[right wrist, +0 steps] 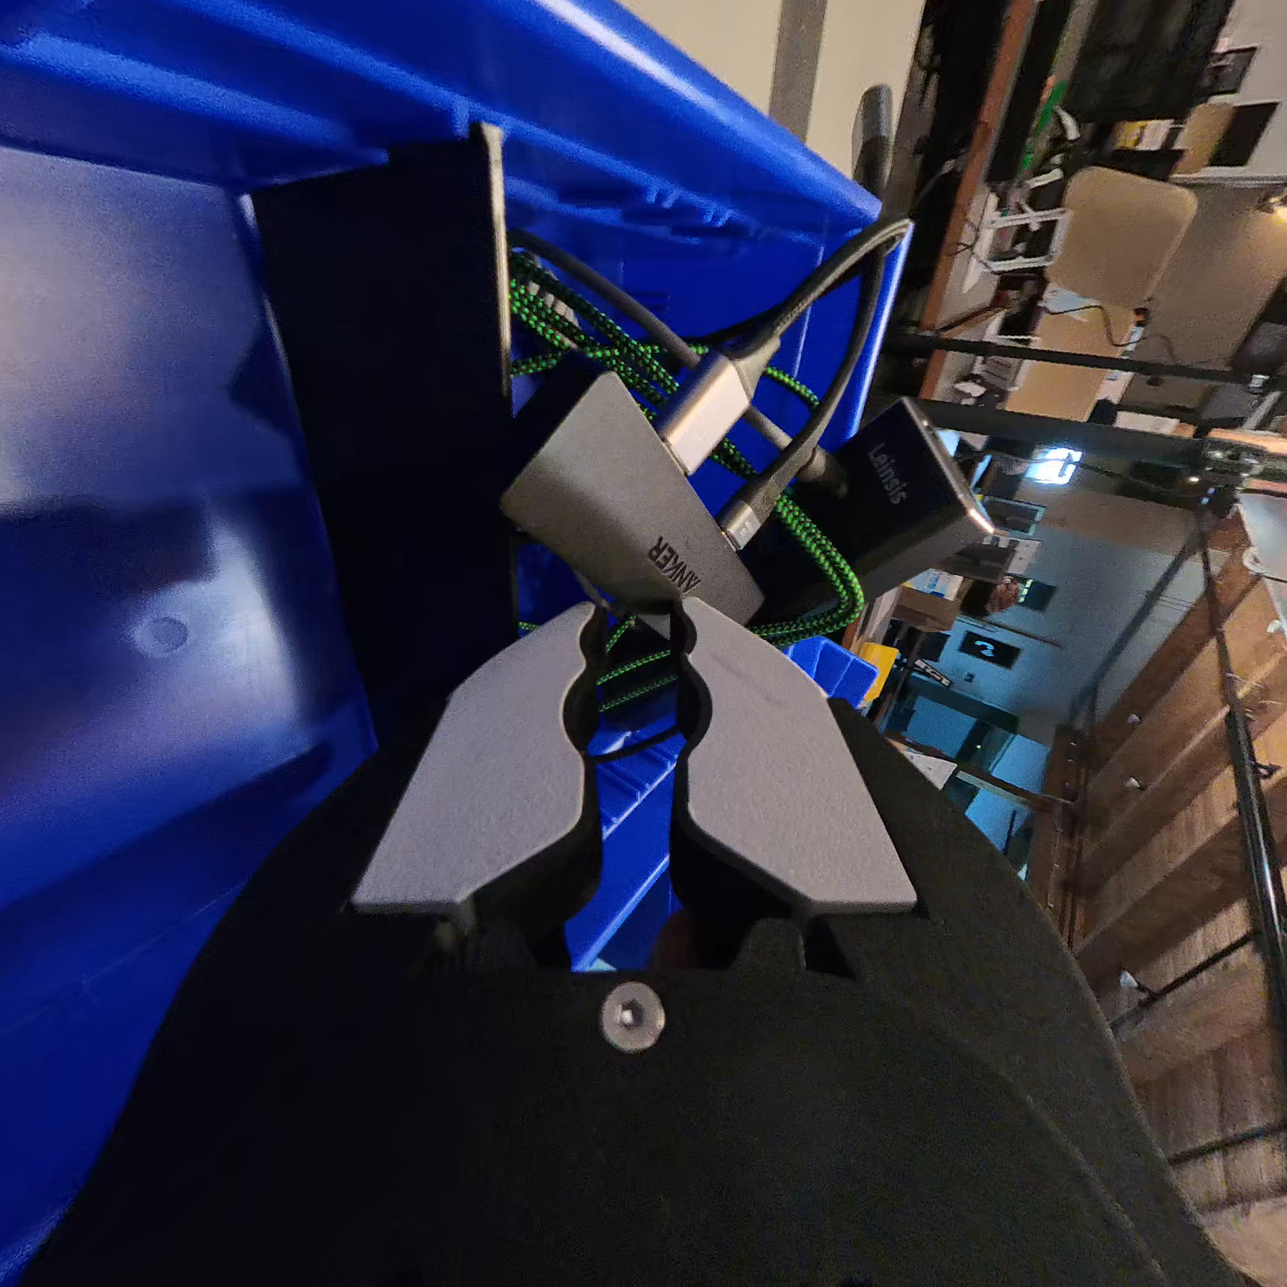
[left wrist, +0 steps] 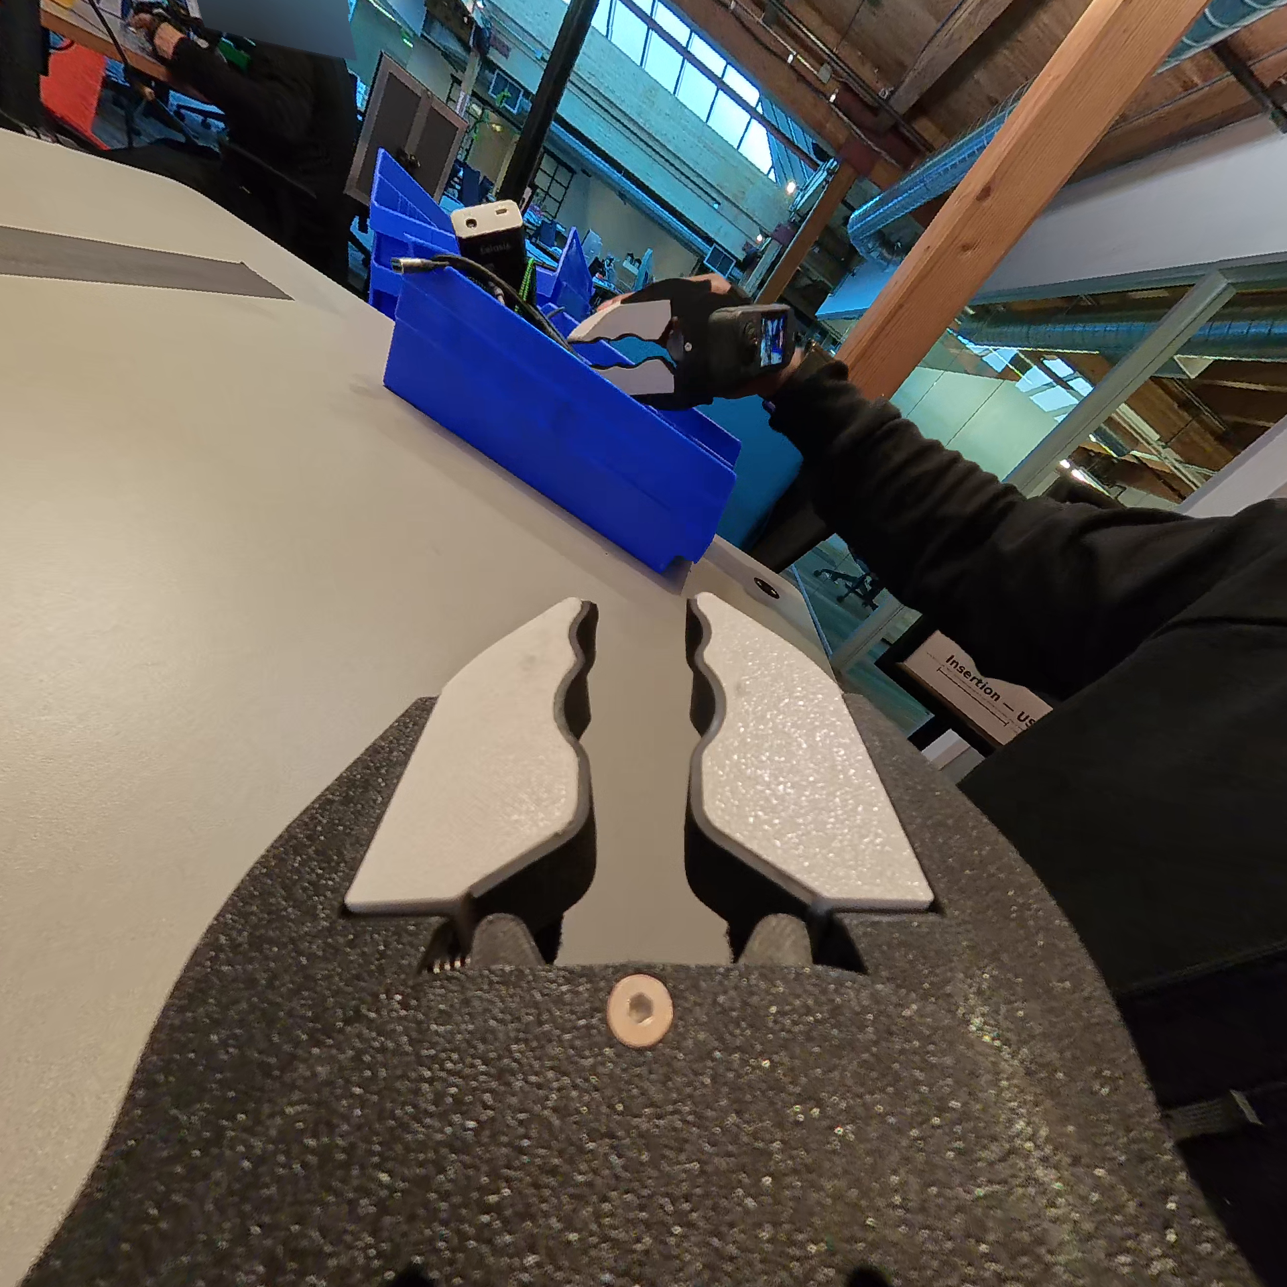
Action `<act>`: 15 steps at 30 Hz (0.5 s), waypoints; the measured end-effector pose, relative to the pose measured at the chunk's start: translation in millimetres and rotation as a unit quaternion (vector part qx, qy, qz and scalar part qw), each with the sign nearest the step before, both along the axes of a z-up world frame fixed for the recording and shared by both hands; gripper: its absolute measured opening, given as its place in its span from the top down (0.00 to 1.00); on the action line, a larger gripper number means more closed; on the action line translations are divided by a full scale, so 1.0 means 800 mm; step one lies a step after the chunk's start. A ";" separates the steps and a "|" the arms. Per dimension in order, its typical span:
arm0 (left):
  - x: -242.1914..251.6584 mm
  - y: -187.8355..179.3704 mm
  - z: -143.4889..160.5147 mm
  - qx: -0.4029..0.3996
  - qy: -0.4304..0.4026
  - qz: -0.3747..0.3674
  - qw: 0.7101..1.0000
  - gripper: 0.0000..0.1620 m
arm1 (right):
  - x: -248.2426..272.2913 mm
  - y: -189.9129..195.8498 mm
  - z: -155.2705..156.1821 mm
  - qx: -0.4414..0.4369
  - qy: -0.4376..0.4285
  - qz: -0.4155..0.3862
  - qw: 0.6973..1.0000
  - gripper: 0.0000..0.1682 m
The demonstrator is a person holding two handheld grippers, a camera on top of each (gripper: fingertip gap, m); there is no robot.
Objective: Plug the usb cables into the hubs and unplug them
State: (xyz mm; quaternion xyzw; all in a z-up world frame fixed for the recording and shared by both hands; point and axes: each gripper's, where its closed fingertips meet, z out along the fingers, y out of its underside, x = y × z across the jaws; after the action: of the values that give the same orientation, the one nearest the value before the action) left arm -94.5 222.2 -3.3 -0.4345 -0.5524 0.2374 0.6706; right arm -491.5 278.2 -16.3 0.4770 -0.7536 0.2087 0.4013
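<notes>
A grey hub [right wrist: 613, 501] lies tilted in the blue bin [right wrist: 174, 487], with a silver plug [right wrist: 700, 418] in its side. A dark hub [right wrist: 898, 494] leans behind it among green braided cable [right wrist: 613, 348] and black cable [right wrist: 829, 334]. My right gripper [right wrist: 639, 611] is in the bin, jaws a narrow gap apart, with the grey hub's near end at its fingertips. I cannot tell if they touch. My left gripper [left wrist: 641, 616] is open and empty, low over the grey table [left wrist: 209, 557]. From there I see the bin [left wrist: 557, 446], the dark hub [left wrist: 491, 233] and the right gripper [left wrist: 592, 354].
A black divider [right wrist: 390, 390] stands upright in the bin beside the hubs. A loose black cable end [left wrist: 404, 264] sticks out over the bin's far rim. The bin sits near the table's right edge. A person's black sleeve [left wrist: 975, 529] reaches in from the right. Across from one pair of fingers to the other is roughly 40 cm. Between my right fingertips and the dark hub [right wrist: 898, 494] there is roughly 7 cm.
</notes>
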 end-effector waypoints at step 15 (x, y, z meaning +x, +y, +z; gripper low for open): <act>0.017 -0.008 0.016 -0.048 0.032 0.034 0.998 0.84 | 0.012 0.072 0.043 -0.134 -0.276 -0.214 0.927 0.74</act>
State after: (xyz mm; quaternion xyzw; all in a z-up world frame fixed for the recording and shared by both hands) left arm -80.5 216.1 9.6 -0.4392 -0.5328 0.3008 0.6578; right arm -482.2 336.2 18.1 0.1696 -0.8836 0.3405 0.2731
